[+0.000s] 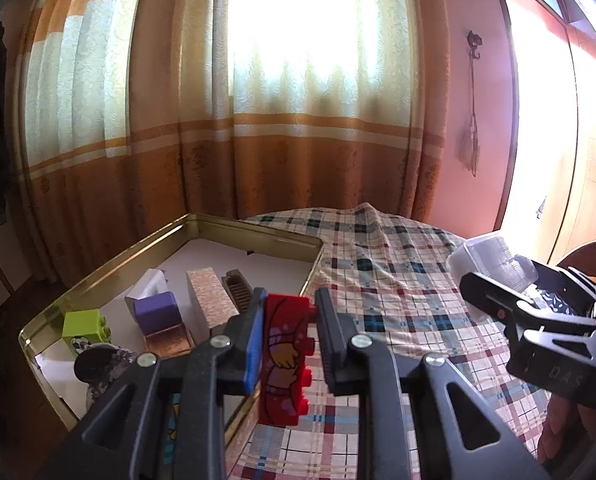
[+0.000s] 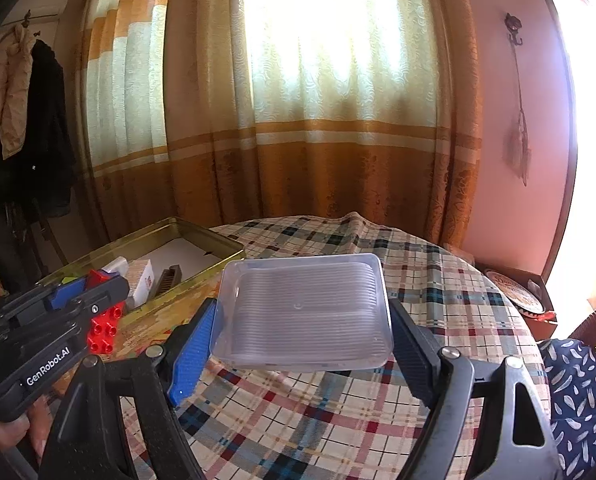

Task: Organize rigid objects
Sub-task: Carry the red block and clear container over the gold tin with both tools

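My left gripper [image 1: 289, 300] is shut on a red toy brick [image 1: 283, 360] with a printed face, held upright over the tray's near right edge. In the right wrist view the left gripper [image 2: 93, 284] and the red brick [image 2: 103, 328] show at the left. My right gripper [image 2: 304, 308] is shut on a clear plastic container [image 2: 306, 312], its pads pressing both short sides above the cloth. From the left wrist view, the right gripper [image 1: 518, 276] and the container [image 1: 490, 254] are at the far right. The gold tin tray [image 1: 257, 232] holds several items.
In the tray lie a green brick [image 1: 83, 326], a purple block [image 1: 155, 312], a patterned box [image 1: 211, 300] and a brown comb [image 1: 237, 288]. A plaid cloth [image 2: 338, 420] covers the round table. Curtains hang behind; coats [image 2: 25, 112] hang left. Patterned clothing [image 2: 578, 392] is at right.
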